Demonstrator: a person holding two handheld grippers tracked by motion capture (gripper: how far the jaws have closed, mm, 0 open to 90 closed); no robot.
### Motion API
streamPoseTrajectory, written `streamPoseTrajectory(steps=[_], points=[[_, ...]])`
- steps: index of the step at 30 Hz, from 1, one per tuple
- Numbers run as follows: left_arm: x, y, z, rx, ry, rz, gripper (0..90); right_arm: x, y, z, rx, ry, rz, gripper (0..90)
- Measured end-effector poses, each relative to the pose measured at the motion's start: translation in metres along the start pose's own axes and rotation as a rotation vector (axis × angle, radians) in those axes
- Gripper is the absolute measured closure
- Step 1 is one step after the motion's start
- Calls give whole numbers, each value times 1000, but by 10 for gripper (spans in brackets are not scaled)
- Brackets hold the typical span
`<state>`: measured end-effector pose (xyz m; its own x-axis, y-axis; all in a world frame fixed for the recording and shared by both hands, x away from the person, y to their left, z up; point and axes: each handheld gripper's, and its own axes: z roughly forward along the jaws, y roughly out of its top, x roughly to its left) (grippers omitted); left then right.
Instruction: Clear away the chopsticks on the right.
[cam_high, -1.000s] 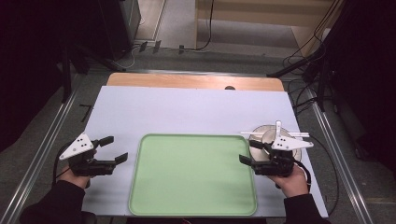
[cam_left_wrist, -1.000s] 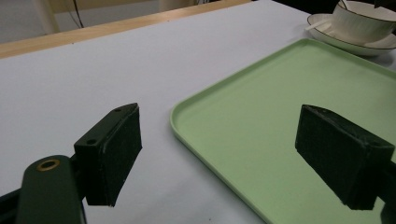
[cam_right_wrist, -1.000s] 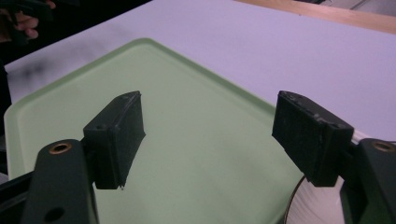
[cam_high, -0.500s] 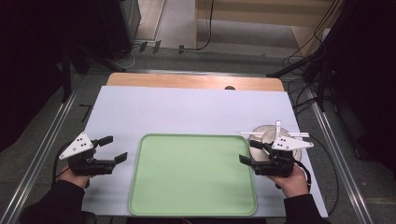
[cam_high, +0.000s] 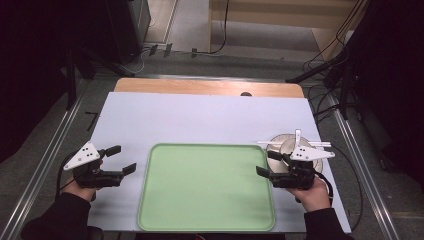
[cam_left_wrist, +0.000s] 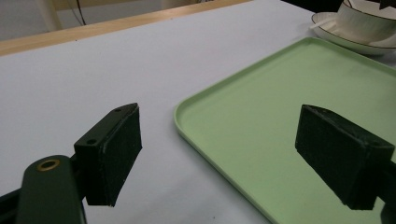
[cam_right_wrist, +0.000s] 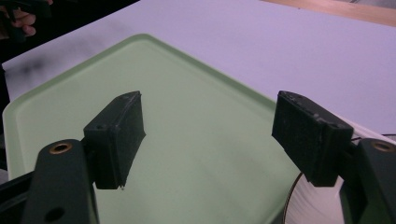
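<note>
A pale green tray (cam_high: 207, 185) lies empty in the middle of the white table top. To its left my left gripper (cam_high: 122, 159) rests open, its jaws pointing toward the tray's left rim (cam_left_wrist: 180, 116). At the tray's right edge my right gripper (cam_high: 265, 162) is open too, jaws over the tray's corner (cam_right_wrist: 187, 93). Just behind the right gripper stands a white cup (cam_high: 289, 146) on a saucer (cam_high: 274, 141), partly hidden under the gripper's grey plate. The left gripper view shows the cup (cam_left_wrist: 369, 21) far across the tray. Nothing sits between either pair of jaws.
The white sheet (cam_high: 200, 120) covers the table as far as a bare wooden strip (cam_high: 207, 87) at the back. Metal rails (cam_high: 47, 160) run along both sides. Cables and dark stands crowd the floor beyond the table.
</note>
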<state>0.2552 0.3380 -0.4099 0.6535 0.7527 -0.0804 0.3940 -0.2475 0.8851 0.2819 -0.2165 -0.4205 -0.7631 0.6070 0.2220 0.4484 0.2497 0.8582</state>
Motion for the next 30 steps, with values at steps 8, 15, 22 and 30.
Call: streamPoseTrajectory(steps=[8,15,22,30], points=[[0,0,0,-1,1,1,147,1,0,-1,3,-1,6,258],[0,0,0,3,3,2,147,1,1,-2,7,6,11,247],[0,0,0,8,1,6,147,-2,1,-7,21,1,29,228],[0,-1,0,12,0,6,147,-5,5,-18,20,-24,39,221]])
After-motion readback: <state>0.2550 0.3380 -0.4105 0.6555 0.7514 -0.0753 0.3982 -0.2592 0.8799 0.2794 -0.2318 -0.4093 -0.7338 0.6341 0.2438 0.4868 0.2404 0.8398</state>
